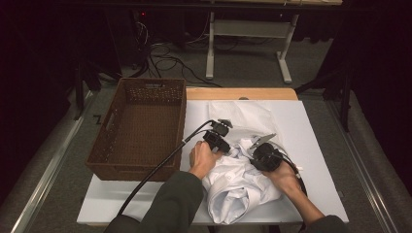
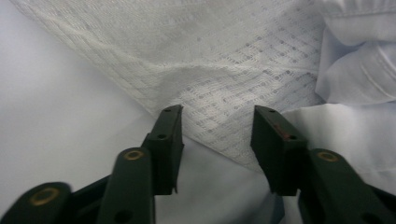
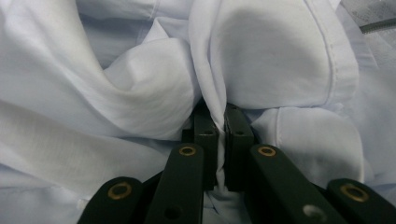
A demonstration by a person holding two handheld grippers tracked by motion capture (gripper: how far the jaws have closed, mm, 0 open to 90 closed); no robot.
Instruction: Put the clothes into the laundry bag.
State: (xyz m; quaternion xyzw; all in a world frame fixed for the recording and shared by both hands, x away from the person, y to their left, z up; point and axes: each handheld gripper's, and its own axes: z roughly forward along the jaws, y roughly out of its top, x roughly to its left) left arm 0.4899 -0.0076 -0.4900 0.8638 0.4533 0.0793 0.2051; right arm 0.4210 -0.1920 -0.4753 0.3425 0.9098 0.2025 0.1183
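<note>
**White shirt on tabletop, two grippers at work**

Brown wicker basket (image 1: pixel 138 127): left of the shirt, on the tabletop (image 1: pixel 316 145). Left gripper (image 1: pixel 217 138): at the shirt's left edge, fingers (image 2: pixel 168 140) partly apart, nothing between them, over a woven white cloth (image 2: pixel 219 79). White shirt (image 1: pixel 238 187): crumpled, mid-tabletop. Right gripper (image 1: pixel 266 156): on the shirt's right side, fingers (image 3: pixel 205 135) pinched tight on a fold.

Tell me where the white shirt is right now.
In the high view the white shirt lies crumpled on the white table, near its front edge, right of the brown basket, with a fold pinched in the right gripper.
</note>
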